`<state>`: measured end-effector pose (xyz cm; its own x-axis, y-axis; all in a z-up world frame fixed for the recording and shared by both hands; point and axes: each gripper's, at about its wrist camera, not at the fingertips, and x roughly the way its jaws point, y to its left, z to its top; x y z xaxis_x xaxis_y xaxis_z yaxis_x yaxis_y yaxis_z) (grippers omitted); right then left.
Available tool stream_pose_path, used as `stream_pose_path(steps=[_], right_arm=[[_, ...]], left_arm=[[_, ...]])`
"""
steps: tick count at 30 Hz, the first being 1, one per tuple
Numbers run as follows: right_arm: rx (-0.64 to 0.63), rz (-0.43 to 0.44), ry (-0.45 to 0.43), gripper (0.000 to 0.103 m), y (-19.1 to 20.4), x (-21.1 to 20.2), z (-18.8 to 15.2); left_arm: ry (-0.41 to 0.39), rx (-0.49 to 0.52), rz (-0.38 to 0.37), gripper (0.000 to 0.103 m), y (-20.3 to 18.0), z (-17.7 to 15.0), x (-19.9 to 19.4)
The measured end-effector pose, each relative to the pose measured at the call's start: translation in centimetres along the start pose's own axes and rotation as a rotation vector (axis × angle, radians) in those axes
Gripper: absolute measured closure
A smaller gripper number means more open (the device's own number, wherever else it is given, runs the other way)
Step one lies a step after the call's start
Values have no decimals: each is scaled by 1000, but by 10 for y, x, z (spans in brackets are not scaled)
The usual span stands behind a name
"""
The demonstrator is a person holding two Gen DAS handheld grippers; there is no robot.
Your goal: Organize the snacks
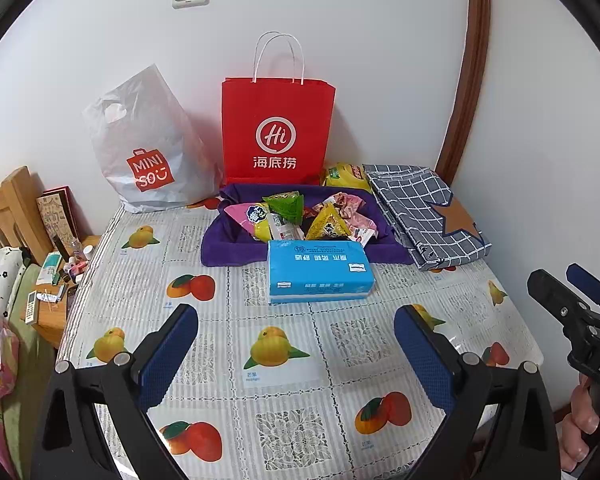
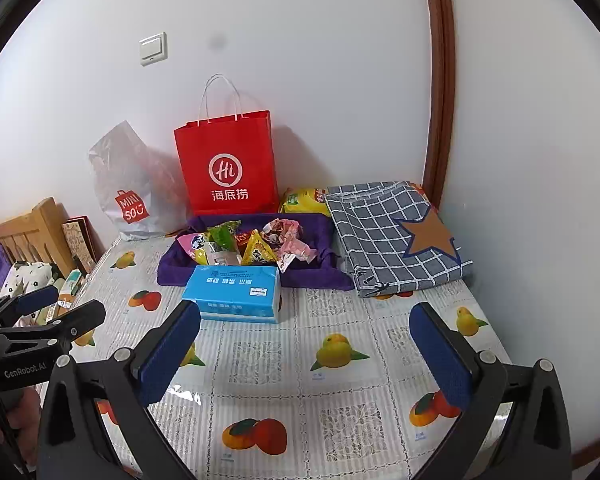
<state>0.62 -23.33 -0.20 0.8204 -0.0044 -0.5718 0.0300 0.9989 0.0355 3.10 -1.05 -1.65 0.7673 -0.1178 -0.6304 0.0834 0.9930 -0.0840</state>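
Note:
Several wrapped snacks [image 1: 300, 218] [image 2: 256, 242] lie piled on a purple cloth [image 1: 216, 248] [image 2: 172, 268] at the back of the table. A yellow snack bag [image 1: 346, 176] [image 2: 304, 200] lies behind the cloth. A blue tissue pack [image 1: 320, 272] [image 2: 236, 292] sits just in front of the pile. My left gripper [image 1: 296, 344] hovers open over the tablecloth, well short of the tissue pack. My right gripper [image 2: 306, 344] is also open, nothing between its fingers, and shows at the right edge of the left wrist view [image 1: 568, 284].
A red paper bag [image 1: 276, 132] [image 2: 228, 164] and a white plastic bag [image 1: 148, 152] [image 2: 128, 188] stand against the wall. A folded checked cloth [image 1: 424, 212] [image 2: 392, 232] lies at the back right. The fruit-print table [image 1: 280, 360] [image 2: 340, 360] ends at a cluttered nightstand [image 1: 52, 292] on the left.

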Motion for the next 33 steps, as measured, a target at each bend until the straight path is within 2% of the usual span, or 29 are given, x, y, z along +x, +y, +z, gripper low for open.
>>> stream_pose_path(steps=[33], right_arm=[[-5, 14, -3, 0, 2, -3, -1]], left_arm=[[-5, 3, 2, 3, 6, 3, -3]])
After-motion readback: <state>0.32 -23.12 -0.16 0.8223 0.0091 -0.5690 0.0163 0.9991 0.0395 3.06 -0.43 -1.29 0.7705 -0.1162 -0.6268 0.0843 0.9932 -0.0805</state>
